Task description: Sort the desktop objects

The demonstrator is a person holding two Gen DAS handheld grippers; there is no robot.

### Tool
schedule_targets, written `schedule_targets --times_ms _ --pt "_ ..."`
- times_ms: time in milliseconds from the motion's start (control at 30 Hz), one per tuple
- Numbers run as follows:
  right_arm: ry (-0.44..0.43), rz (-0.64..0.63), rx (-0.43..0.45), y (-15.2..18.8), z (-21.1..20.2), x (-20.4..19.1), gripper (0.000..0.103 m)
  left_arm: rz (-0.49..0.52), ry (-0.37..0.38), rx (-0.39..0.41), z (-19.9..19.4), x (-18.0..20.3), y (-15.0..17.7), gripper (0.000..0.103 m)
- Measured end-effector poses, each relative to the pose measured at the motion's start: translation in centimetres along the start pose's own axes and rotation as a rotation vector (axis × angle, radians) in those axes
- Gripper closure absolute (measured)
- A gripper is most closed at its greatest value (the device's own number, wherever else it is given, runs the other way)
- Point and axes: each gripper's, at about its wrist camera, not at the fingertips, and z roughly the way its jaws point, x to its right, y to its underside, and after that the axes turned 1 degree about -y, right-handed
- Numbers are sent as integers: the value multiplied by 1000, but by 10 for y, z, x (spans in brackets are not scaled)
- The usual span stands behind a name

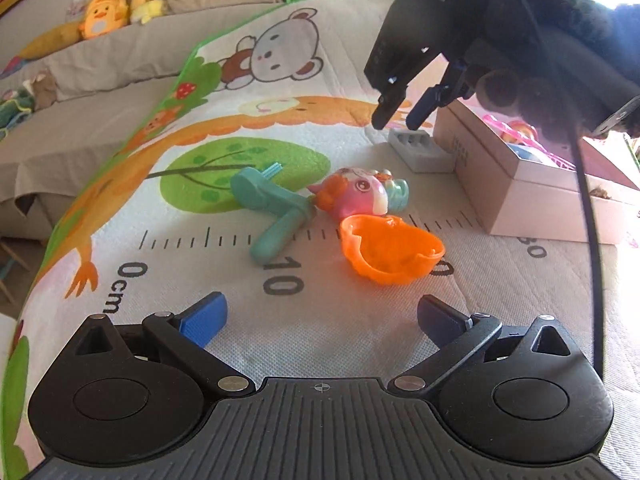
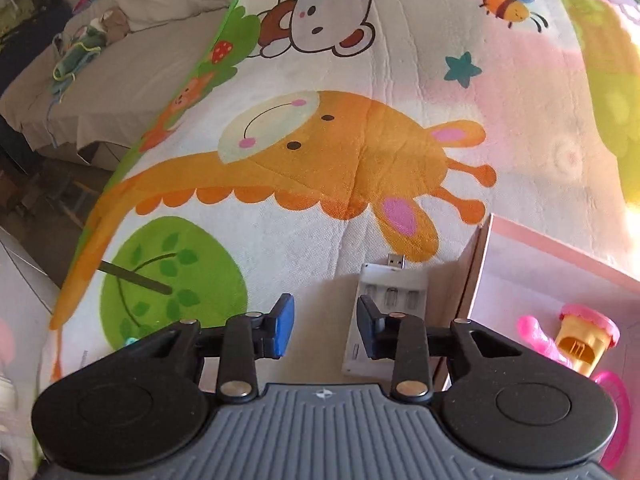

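Your left gripper (image 1: 320, 320) has blue-padded fingers (image 1: 204, 318) on black linkage arms with silver screws and a ribbed grey base. A fuzzy black sleeve (image 1: 560, 20) and black cable (image 1: 588, 208) accompany your matching right gripper (image 1: 396, 118).

You get bright daylight from the right: it washes out the play mat (image 2: 592, 92) along that edge and blows out the left wrist view's top right corner. Soft shadows fall leftward beside the box (image 1: 516, 184). Fisheye bending curves both views' edges; centres are sharp.
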Motion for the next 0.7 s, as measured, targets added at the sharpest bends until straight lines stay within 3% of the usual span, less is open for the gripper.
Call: schedule_targets --times_ms 33,133,267,700 --pt "27 -7 -6 0 6 -1 70 -4 2 2 0 -1 0 0" --pt "88 -2 -57 -1 27 -1 86 -20 13 9 -1 -3 1 0" --pt "97 -4 -64 4 28 -8 85 -36 26 16 -2 -6 1 0" --pt "-126 -89 -132 85 -19 -51 85 -37 19 11 -6 -5 3 0"
